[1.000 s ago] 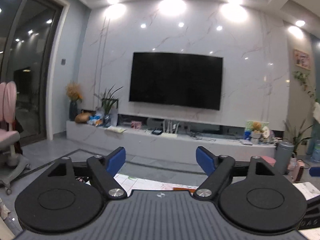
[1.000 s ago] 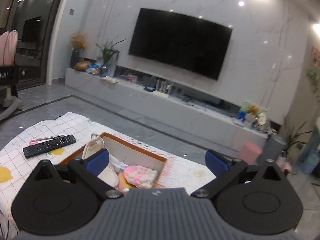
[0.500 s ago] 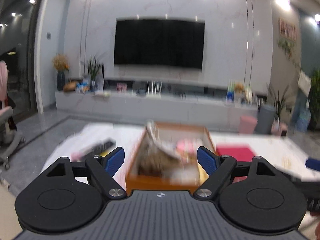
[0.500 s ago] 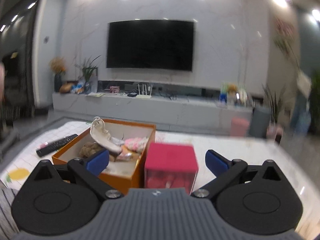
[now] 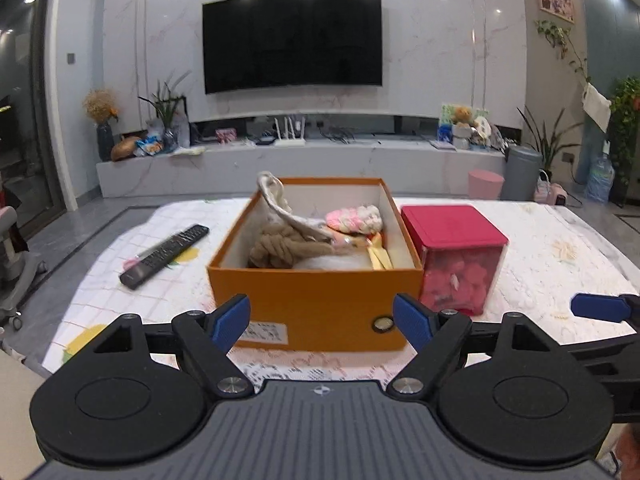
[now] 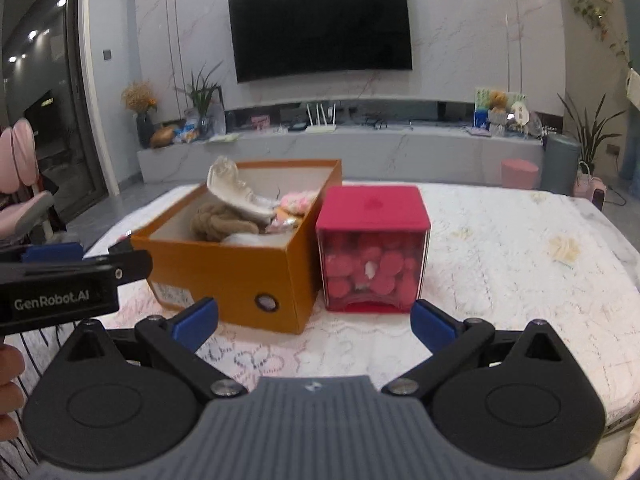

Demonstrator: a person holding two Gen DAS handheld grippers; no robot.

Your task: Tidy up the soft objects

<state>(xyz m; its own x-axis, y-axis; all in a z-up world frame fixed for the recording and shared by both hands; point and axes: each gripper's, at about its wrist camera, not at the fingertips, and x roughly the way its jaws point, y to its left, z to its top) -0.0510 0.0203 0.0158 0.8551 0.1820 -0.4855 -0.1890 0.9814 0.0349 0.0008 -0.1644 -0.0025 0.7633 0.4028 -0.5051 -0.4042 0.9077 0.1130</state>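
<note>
An open orange cardboard box (image 5: 316,304) (image 6: 224,276) stands on the table. In it lie a brown knotted soft thing (image 5: 280,246) (image 6: 216,222), a pink and white fluffy thing (image 5: 354,218) (image 6: 298,200) and a white slipper-like thing (image 5: 276,196) (image 6: 230,186). Beside it on the right stands a clear box with a red lid (image 5: 452,226) (image 6: 374,206), full of pink balls. My left gripper (image 5: 322,322) is open and empty just before the orange box. My right gripper (image 6: 314,324) is open and empty in front of both boxes.
A black remote (image 5: 164,256) lies left of the orange box on the patterned tablecloth (image 6: 500,264). Behind the table stand a TV (image 5: 292,40) and a low marble shelf (image 5: 304,156). A pink stool (image 5: 485,184) and a grey bin (image 5: 520,172) stand at the right.
Both grippers have tilted down from the TV wall and drawn back, bringing the table and both boxes into full view. Both stay open and empty.
</note>
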